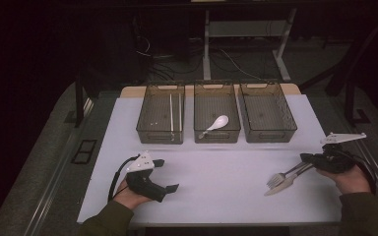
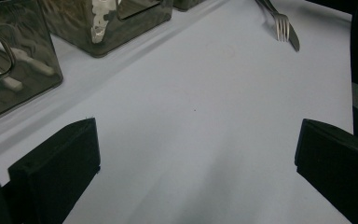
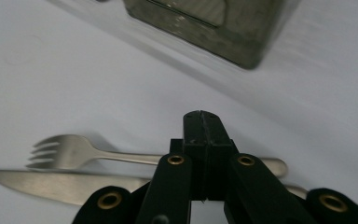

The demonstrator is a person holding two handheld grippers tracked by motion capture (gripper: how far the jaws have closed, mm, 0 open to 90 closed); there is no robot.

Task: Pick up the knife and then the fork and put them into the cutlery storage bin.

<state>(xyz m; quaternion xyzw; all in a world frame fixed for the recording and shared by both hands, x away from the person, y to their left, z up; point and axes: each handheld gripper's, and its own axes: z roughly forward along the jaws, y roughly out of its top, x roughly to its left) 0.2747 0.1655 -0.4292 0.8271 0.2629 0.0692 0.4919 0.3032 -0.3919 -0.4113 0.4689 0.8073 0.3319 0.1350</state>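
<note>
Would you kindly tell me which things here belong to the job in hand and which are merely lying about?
In hand:
- fork
- knife
- right hand-held gripper, jaws shut above both
- empty right bin

Lying about:
- white spoon in the middle bin
- chopsticks in the left bin
- left hand-held gripper, open

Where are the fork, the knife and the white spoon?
fork [image 3: 58, 150]: right gripper view, on its tines.
knife [image 3: 51, 183]: right gripper view, middle of the blade.
white spoon [image 1: 220, 121]: high view, on its bowl, in the middle bin.
</note>
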